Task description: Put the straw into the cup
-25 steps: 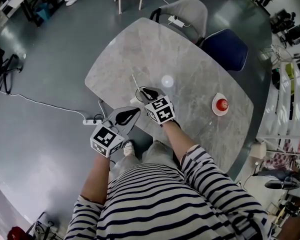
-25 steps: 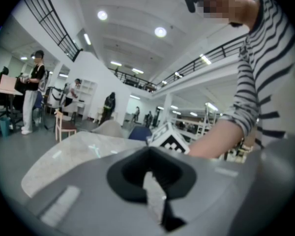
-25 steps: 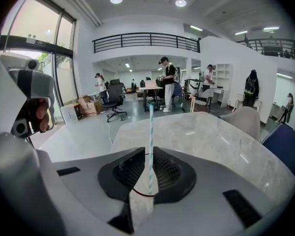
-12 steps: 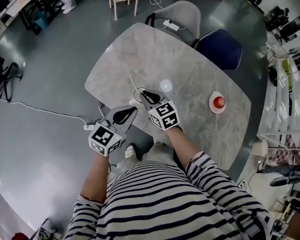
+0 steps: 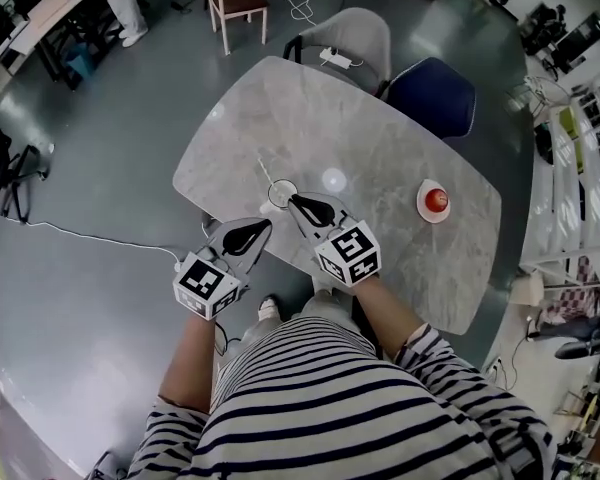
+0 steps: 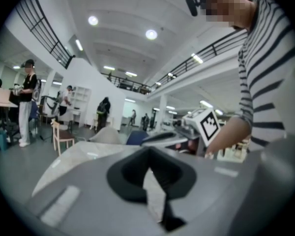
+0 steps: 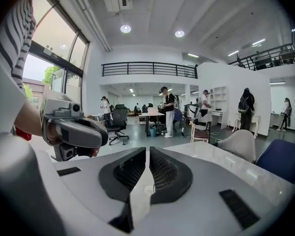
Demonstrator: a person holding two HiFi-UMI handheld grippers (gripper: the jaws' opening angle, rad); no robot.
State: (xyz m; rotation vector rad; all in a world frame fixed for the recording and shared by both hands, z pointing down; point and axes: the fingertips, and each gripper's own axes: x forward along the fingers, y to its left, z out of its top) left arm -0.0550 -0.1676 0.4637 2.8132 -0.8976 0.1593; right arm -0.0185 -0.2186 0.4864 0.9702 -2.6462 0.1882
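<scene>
We hold the right gripper [image 5: 294,201] low over the near part of the marble desk [image 5: 380,128], with its tips just near-right of the clear cup [image 5: 282,194]. Its fingers [image 7: 164,173] are clenched, with only a thin slit left between the ribbed pads and nothing caught in it.

Our left gripper [image 5: 266,225] hangs to the left of the right one and nearer to us, at the desk's near-left edge. It points the same way, toward the cup, but stays apart from it. Its fingers [image 6: 130,173] meet at the tips and are likewise empty.

The straw [image 5: 267,171] is in the cup. Its lower end sits inside the rim, and the thin white stem leans out toward the far left, free of both grippers. The cup stands on the desk not far from the near-left edge.

Well to the right on the desk, a small white dish [image 5: 421,208] carries a red object [image 5: 437,199]. Beyond the far edge stand a grey chair [image 5: 358,30], with a white power strip [image 5: 335,58] on it, and a blue chair [image 5: 435,93]. A thin cable [image 5: 80,230] trails across the floor on the left.
</scene>
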